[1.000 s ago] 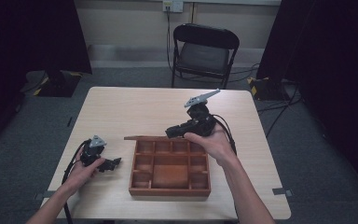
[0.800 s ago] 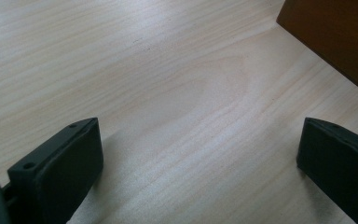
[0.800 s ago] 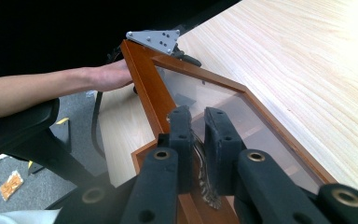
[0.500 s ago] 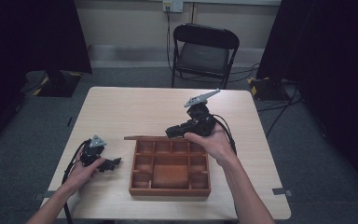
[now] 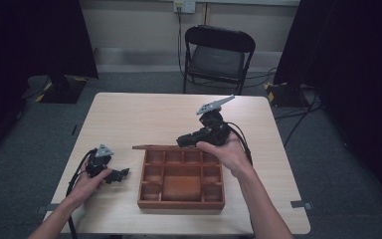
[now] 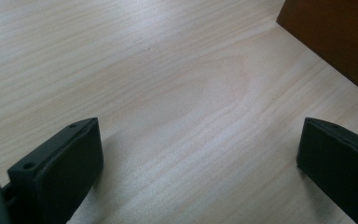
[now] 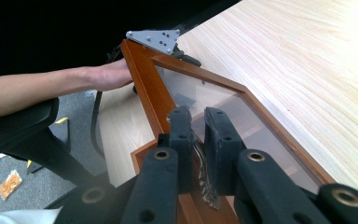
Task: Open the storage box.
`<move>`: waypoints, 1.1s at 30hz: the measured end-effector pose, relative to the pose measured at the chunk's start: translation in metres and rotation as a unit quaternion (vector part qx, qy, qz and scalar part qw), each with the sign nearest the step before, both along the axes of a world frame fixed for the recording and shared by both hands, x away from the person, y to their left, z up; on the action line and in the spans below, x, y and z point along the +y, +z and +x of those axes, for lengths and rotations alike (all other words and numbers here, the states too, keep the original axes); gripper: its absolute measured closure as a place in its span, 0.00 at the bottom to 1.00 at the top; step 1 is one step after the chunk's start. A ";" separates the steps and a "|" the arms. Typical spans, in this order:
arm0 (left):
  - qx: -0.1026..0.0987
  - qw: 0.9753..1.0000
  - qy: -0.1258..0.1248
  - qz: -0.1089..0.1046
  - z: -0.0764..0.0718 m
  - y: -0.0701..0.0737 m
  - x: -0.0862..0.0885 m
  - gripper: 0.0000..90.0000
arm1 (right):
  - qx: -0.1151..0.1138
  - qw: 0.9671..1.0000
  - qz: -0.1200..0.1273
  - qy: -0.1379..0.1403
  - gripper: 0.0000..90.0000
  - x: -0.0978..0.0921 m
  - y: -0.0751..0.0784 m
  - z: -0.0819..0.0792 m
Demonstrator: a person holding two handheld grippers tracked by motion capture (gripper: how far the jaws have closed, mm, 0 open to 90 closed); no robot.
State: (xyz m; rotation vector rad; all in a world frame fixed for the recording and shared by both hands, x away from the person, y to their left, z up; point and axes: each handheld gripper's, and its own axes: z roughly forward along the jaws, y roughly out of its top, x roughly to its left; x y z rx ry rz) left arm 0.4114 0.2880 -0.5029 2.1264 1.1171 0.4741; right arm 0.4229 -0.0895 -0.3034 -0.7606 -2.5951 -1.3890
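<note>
Brown wooden box (image 5: 181, 178) on table (image 5: 144, 114), compartments showing. Glass-paned lid (image 7: 223, 100) raised at box's far edge. Right gripper (image 5: 185, 141) at box's far edge, jaws narrow, pinched on ornate metal clasp (image 7: 204, 186) of lid's front rim. Left gripper (image 5: 122, 174) resting on table just left of box, jaws wide apart, holding nothing.

Black folding chair (image 5: 220, 52) behind pale wooden table (image 5: 144, 114)

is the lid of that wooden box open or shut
Open. The glass-paned lid is swung up, right tongs shut on its metal clasp; the box's compartments lie uncovered.
</note>
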 end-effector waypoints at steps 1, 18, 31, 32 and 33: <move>0.001 1.000 0.000 -0.001 0.000 0.000 0.000 0.00 | 0.000 1.000 0.000 0.000 0.91 0.000 0.000 0.000; 0.000 1.000 -0.001 0.001 0.000 0.000 0.000 0.00 | 0.001 1.000 -0.001 0.002 0.91 0.000 0.000 0.000; 0.000 1.000 0.000 0.000 0.000 0.000 0.000 0.00 | 0.000 1.000 0.000 0.001 0.91 0.000 0.000 0.000; 0.000 1.000 -0.001 0.001 0.000 0.000 0.000 0.00 | 0.000 1.000 0.001 0.001 0.91 0.000 0.000 0.001; 0.000 1.000 -0.001 0.001 0.000 0.000 0.000 0.00 | 0.000 1.000 0.001 0.001 0.91 0.000 0.000 0.001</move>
